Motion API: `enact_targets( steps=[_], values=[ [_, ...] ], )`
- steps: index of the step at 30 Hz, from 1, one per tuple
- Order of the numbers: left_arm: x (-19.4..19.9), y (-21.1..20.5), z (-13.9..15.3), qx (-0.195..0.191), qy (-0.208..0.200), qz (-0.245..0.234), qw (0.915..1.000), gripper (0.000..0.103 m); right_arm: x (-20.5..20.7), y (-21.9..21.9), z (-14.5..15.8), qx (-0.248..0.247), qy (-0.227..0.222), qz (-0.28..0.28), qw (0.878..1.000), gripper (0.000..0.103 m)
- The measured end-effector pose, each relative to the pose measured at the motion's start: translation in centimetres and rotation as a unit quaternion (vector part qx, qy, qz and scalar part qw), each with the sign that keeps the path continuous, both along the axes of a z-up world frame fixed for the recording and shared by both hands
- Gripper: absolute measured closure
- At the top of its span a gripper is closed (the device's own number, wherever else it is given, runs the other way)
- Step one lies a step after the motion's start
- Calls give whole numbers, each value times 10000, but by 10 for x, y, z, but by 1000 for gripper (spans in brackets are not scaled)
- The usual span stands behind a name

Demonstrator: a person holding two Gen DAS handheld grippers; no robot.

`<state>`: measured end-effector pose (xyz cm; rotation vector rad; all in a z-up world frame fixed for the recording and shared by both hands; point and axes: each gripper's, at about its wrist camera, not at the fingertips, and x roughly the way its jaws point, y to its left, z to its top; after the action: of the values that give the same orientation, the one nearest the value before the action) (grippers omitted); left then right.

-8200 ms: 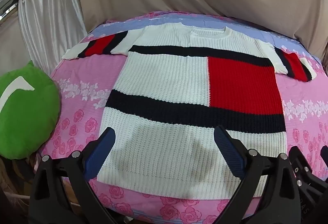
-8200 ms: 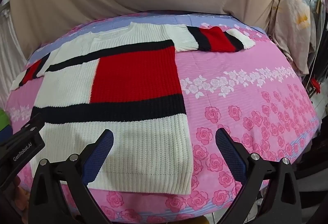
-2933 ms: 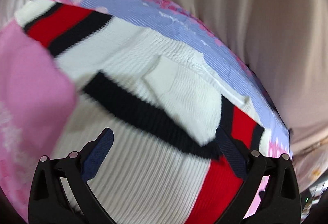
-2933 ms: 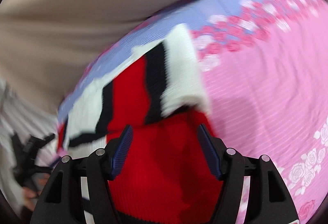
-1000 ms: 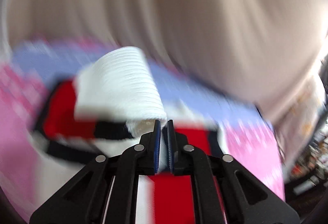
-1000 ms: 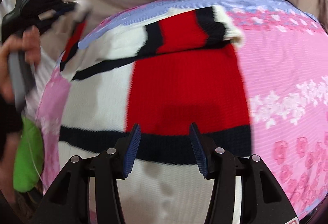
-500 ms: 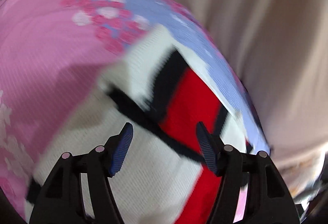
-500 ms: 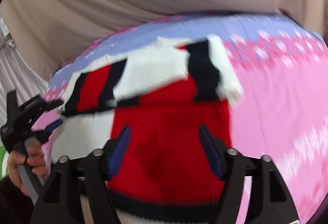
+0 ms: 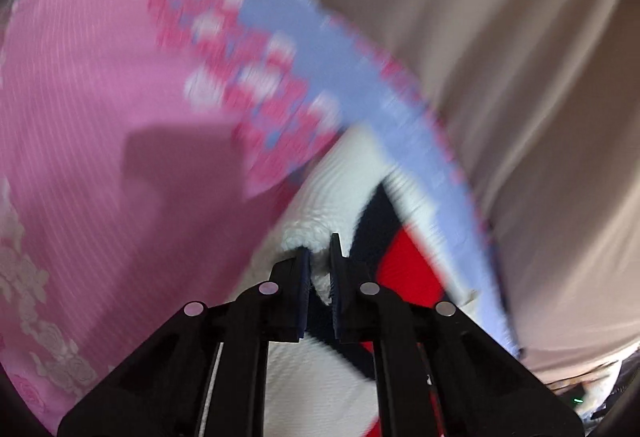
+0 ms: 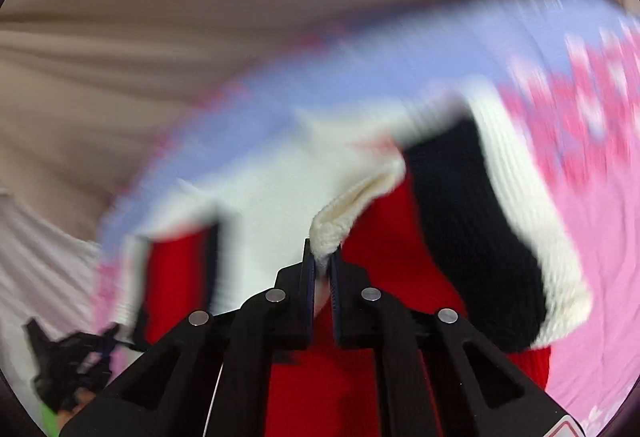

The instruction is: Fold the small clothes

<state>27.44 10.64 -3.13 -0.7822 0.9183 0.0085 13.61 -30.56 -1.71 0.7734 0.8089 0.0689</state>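
A knit sweater [image 9: 344,193] in white, black and red lies on a pink flowered bedspread [image 9: 100,109], both sleeves folded in over its body. In the left wrist view my left gripper [image 9: 319,257] is shut on a white fold of the sweater at its upper left edge. In the right wrist view my right gripper [image 10: 322,261] is shut on a white fold of the sweater [image 10: 264,197] near the top, beside the folded right sleeve [image 10: 480,221]. The other gripper [image 10: 76,353] shows blurred at lower left. Both views are motion-blurred.
A beige curtain [image 9: 500,37] hangs close behind the bed. The bedspread has a blue striped band [image 10: 360,65] along its far edge. A bit of green cushion [image 10: 50,415] shows at the lower left of the right wrist view.
Both grippers were open above the sweater half a second ago. Both have now closed on white folds at the sweater's top edge. The left sleeve was dropped over the body before that.
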Motion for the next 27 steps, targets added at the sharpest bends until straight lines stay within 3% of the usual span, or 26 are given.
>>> enact_targets(
  steps=[3, 4, 5, 7, 9, 11, 15, 17, 19, 20, 22, 24, 25, 27],
  values=[
    [-5, 8, 14, -21, -289, 179, 9994, 95, -26, -11, 71, -55, -1123, -107, 9936, 97],
    [-3, 5, 7, 82, -237, 142, 9996, 95, -38, -15, 84, -235, -1417, -224, 9894, 97],
    [1, -1, -6, 265, -56, 41, 9996, 95, -39, -16, 80, -429, -1412, -283, 9886, 97],
    [1, -6, -33, 509, 412, -63, 9978, 95, -14, -16, 20, -670, -321, -106, 9972, 97],
    [-3, -8, -44, 573, 555, -88, 9968, 95, 3, -12, -53, -723, 951, 154, 9927, 97],
    [-6, -7, -40, 733, 404, -114, 9964, 95, -5, -9, -56, -747, 799, 182, 9938, 97],
    [-3, -6, -45, 805, 486, -158, 9954, 95, -23, -20, -16, -555, 71, -105, 9984, 97],
    [1, -9, -47, 889, 551, -181, 9944, 95, -18, -20, -26, -566, 299, -127, 9979, 97],
    [1, -14, -48, 1023, 582, -263, 9927, 93, 2, -16, -62, -656, 1083, 74, 9919, 97],
    [1, -16, -46, 1109, 551, -355, 9917, 91, 0, -15, -68, -608, 1175, 118, 9911, 97],
    [-10, -15, -35, 1143, 378, -590, 9910, 88, -16, -18, -54, -461, 959, 3, 9943, 88],
    [-26, -7, -26, 1109, 266, -736, 9907, 76, -46, -24, -31, -374, 663, -63, 9971, 83],
    [-38, -1, -21, 1121, 215, -805, 9902, 66, -72, -27, -18, -449, 497, -57, 9977, 78],
    [-71, 12, -15, 1235, 190, -985, 9873, 56, -115, -30, -8, -732, 449, -74, 9963, 49]
  ],
)
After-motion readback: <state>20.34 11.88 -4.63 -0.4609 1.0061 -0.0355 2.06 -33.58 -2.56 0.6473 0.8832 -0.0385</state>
